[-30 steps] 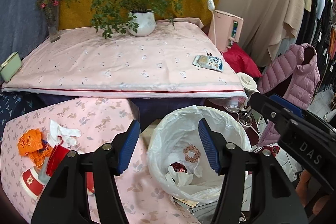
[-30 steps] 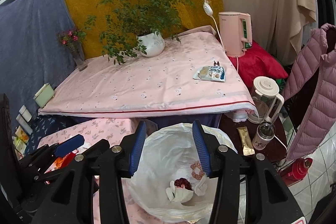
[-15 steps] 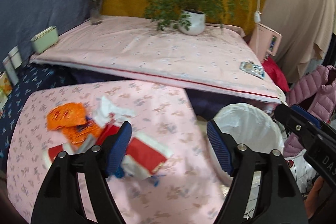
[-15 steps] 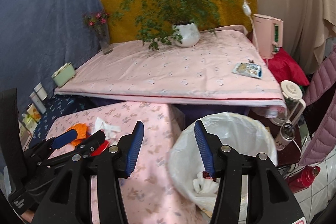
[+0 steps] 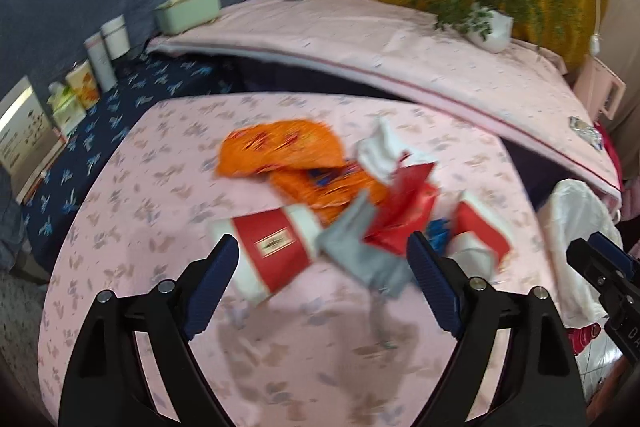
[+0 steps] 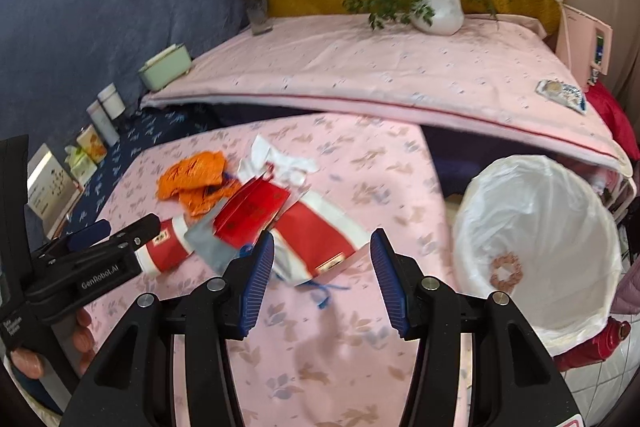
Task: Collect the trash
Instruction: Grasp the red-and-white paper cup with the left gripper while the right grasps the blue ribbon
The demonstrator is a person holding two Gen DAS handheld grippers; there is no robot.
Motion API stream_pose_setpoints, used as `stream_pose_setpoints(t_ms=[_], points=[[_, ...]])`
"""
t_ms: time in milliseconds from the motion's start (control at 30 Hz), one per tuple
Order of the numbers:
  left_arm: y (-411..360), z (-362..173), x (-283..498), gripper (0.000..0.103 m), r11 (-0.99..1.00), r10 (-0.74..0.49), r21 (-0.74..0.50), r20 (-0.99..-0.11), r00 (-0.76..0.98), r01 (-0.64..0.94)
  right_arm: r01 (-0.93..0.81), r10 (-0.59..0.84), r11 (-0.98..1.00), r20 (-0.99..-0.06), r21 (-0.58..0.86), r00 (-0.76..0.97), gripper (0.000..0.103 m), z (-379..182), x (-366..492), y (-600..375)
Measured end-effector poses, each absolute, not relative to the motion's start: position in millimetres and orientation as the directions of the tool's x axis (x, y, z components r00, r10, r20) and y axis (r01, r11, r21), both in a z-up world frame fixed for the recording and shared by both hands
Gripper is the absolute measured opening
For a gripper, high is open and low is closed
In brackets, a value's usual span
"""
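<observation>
Both hand-held grippers were seen released and empty, jaws spread. The left hand-held gripper (image 5: 322, 281) was held low over the worktop (image 5: 132, 211), its jaws straddling the near end of the trash pile. The right hand-held gripper (image 6: 322, 275) was held just short of the pile's right end, between pile and bin (image 6: 536, 239).

The trash was heaped mid-worktop, pieces overlapping: an orange wrapper (image 5: 280, 147) at the back, a white tissue (image 5: 380, 151) beside it, a red folded packet (image 5: 404, 215) on top, a grey scrap (image 5: 360, 247), and two red-and-white cups lying on their sides, a left cup (image 5: 268, 251) and a right cup (image 6: 320, 235). The bin, lined with a white bag, stood off the worktop's right edge, some rubbish already inside. Edges were blurred in both views, so exact contacts within the pile could not be told.

The step in hand was judged to be a reach for the next piece. For a clean grasp, one piece should be singled out; the left cup, nearest the left jaws, was judged the easiest. It should be gripped across its body, gently, since a paper cup would be crushed or squirted out. The grey scrap touching it might be dragged along. The right cup could be taken by the right hand-held gripper, being nearest the bin.
</observation>
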State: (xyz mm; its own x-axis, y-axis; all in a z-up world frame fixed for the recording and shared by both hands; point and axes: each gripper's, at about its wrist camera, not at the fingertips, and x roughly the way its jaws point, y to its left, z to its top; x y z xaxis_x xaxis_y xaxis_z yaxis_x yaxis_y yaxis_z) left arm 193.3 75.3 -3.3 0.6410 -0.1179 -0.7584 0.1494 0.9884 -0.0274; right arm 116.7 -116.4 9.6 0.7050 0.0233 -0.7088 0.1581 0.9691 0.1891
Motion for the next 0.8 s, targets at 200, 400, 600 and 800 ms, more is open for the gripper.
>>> stream_pose_setpoints(t_ms=[200, 400, 600, 800], points=[[116.0, -29.8, 207.0, 0.082, 0.995, -0.090, -0.051, -0.794, 0.602, 0.081, 0.133, 0.036, 0.977, -0.743, 0.168, 0.668, 0.050, -15.9, 135.8, -91.6], [130.9, -50.1, 215.3, 0.080, 0.994, -0.110, -0.079, -0.812, 0.572, 0.080, 0.120, 0.075, 0.974, -0.771, 0.194, 0.633, 0.049, -32.9, 148.7, -73.7], [131.3, -64.0, 225.0, 0.064, 0.989, -0.148, -0.113, -0.828, 0.542, 0.097, 0.078, 0.115, 0.977, -0.794, 0.200, 0.597, 0.040, -53.4, 163.7, -44.4], [124.5, -71.1, 231.4, 0.032, 0.982, -0.183, -0.132, -0.839, 0.512, 0.135, 0.114, 0.079, 0.978, -0.815, 0.176, 0.575, 0.039, -72.6, 183.3, -39.4]])
